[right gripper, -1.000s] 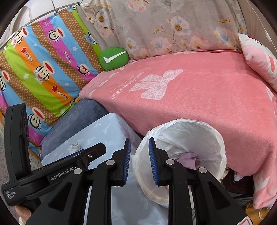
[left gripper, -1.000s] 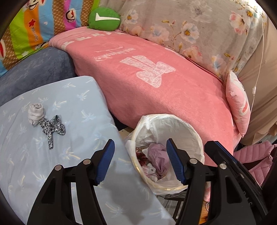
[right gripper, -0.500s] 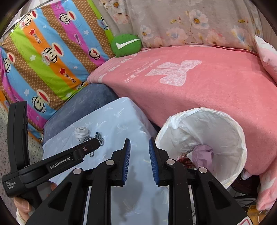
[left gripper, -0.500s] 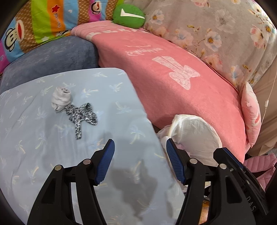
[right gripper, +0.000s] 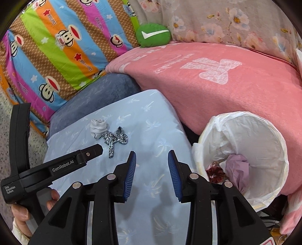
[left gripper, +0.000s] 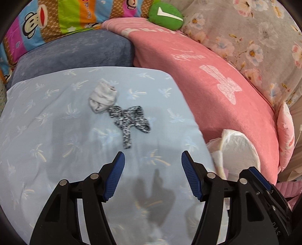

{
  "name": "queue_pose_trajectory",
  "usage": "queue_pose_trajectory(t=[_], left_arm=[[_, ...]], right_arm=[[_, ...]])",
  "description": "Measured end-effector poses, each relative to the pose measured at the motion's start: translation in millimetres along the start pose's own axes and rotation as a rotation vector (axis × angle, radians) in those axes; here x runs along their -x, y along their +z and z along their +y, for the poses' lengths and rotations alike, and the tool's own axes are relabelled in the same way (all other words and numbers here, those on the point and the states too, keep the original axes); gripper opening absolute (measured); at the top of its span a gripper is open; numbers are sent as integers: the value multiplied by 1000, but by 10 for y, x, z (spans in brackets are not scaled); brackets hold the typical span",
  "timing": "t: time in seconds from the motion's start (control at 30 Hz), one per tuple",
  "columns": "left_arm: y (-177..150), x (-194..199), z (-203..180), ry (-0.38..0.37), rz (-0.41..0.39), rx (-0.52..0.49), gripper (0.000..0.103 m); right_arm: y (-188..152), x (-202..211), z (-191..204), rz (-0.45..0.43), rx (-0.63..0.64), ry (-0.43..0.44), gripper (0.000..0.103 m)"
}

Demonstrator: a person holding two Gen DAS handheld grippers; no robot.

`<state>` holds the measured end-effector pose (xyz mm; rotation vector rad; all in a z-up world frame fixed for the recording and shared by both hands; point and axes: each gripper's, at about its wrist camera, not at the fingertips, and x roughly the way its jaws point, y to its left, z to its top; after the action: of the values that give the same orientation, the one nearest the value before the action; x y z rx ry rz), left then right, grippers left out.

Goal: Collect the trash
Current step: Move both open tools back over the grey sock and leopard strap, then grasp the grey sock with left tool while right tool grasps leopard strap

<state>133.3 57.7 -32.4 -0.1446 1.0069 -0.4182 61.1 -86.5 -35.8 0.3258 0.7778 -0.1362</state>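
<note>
At the far left a striped sheet with cartoon monkeys (right gripper: 56,47) hangs behind a blue-grey cushion (left gripper: 75,50). In front of it lies the tabletop (left gripper: 47,132), covered by a light blue cloth with pale palm prints. On this cloth rest a rolled grey-white sock (left gripper: 102,98) and a black-and-white speckled fabric strip (left gripper: 129,119), the two touching each other. Further right a pink blanket (left gripper: 207,79) covers a sofa, with a green round cushion (left gripper: 165,16) at its back edge and a flowered cover (left gripper: 254,37) behind. Beside the right edge of the tabletop, against the pink blanket, stands a bin lined with a white bag (right gripper: 264,135); inside it are a lilac crumpled piece (right gripper: 236,165) and a dark red scrap (right gripper: 214,172).

A hand (right gripper: 22,213) at lower left grips the black handle of the left gripper (left gripper: 152,169), which tilts down over the tabletop. Its jaws stand wide apart and empty, the speckled strip near and just ahead of them. The right gripper (right gripper: 152,169) also tilts down over the cloth, next to the bin. Its jaws have just been opening and now stand moderately apart, with nothing between them.
</note>
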Motion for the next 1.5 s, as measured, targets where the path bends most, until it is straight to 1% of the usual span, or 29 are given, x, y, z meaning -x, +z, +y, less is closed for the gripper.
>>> queue_pose_trajectory(t=[0.07,0.23,0.3,0.37,0.47,0.53,0.77,0.97,1.13,1.2,1.23,1.27,1.3,1.33,1.37,1.4,1.43,1.47,1.5], left_arm=[[12,-7,119,19,-3,12,65],[98,-42,417,70,-7,30,71],[139,-60,512,89,-13,36,73],[196,-99,606,112,-17,42,80],[298,-171,749,129,-15,60,82],[376,-239,825,132,-9,68,82],[637,-478,950,132,-6,76,82],[800,-688,960,124,-1,67,82],[865,-812,955,92,5,56,82],[881,-856,961,84,7,61,78],[874,-878,970,73,14,62,69],[867,-895,978,59,25,64,63],[864,-908,981,45,32,70,61],[862,-913,978,32,36,73,54],[850,-909,974,22,38,73,50],[848,-902,965,23,35,68,48],[836,-887,949,22,32,57,42],[824,-880,930,19,34,49,38],[810,-871,915,19,35,45,37]], right_arm=[[-11,-91,92,15,14,7,39],[-9,-345,310,51,50,19,42],[7,-465,402,64,66,22,46],[36,-595,497,76,81,24,48],[93,-778,585,90,96,29,54],[134,-928,653,102,105,32,55],[257,-1403,821,144,122,41,56],[323,-1755,945,173,130,46,56],[357,-1967,984,192,128,48,56],[354,-2020,993,197,125,48,56],[347,-2040,996,199,128,48,56],[334,-2048,997,201,131,47,56],[320,-2068,1008,208,135,46,55],[304,-2081,1015,213,136,45,52],[289,-2087,1021,214,137,42,47],[283,-2083,1028,212,141,36,39],[274,-2081,1031,215,146,34,34],[264,-2079,1022,221,147,36,22],[253,-2077,1020,227,145,37,12]])
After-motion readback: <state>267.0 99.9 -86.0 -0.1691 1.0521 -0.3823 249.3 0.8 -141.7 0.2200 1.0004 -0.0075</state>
